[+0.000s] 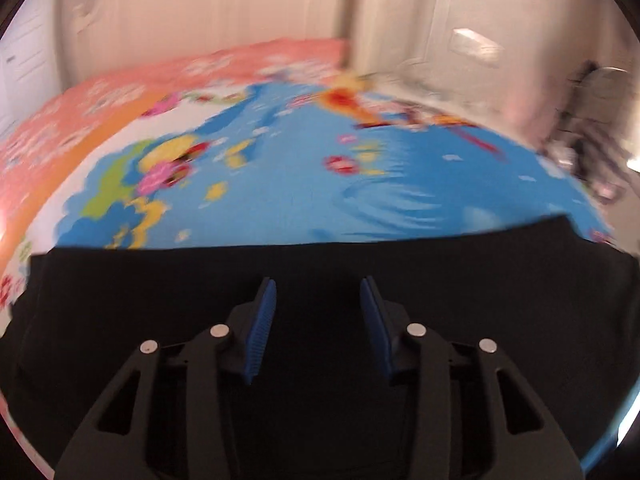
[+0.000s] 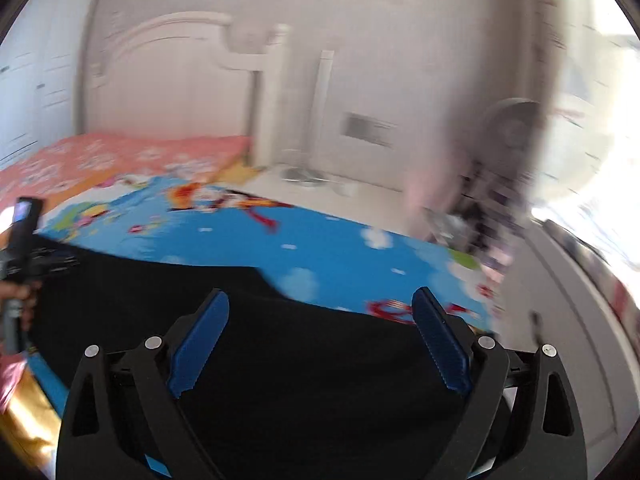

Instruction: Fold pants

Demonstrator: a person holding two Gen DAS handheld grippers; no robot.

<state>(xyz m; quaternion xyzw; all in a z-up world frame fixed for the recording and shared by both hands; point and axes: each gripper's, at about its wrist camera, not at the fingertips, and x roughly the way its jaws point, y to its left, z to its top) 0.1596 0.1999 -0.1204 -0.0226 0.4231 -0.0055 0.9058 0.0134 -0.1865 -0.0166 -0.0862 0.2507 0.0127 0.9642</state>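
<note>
The black pants (image 1: 320, 264) lie flat on a blue cartoon bedsheet (image 1: 320, 168), filling the near part of both views; they also show in the right wrist view (image 2: 304, 344). My left gripper (image 1: 318, 286) is open and empty, its blue pads (image 1: 264, 312) hovering over the pants. My right gripper (image 2: 320, 300) is open wide and empty over the pants near their right edge. The left gripper's body (image 2: 24, 232) shows at the far left of the right wrist view, held by a hand.
A pink floral cover (image 1: 100, 96) lies across the far side of the bed. A white headboard (image 2: 172, 60) stands behind. The floor to the right holds a stand base (image 2: 304, 178) and a fan (image 2: 516, 128) with dark clutter.
</note>
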